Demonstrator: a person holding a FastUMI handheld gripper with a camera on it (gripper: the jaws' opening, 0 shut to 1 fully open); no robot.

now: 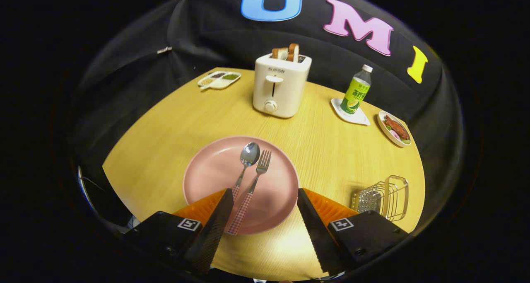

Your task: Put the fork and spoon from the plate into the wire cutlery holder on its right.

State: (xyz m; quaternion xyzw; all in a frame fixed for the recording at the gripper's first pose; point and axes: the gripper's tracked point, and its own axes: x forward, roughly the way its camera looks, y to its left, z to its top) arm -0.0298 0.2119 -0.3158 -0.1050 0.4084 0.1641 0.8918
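A pink plate (211, 171) lies on the wooden table just ahead of my fingers. On it rest a metal spoon (247, 160) and a metal fork (256, 179), side by side, both with red-checked handles pointing back toward me. My gripper (263, 194) stands open above the plate's near rim, and the two handles lie between its fingers, closer to the left one. Neither finger touches the cutlery. The wire cutlery holder (383, 197) stands to the right of the plate, just beyond my right finger.
A white toaster (280, 86) with bread slices stands beyond the plate. A green-labelled bottle (356, 90) on a white coaster and a small dish of food (395, 129) sit at the far right. A divided tray (219, 79) lies far left.
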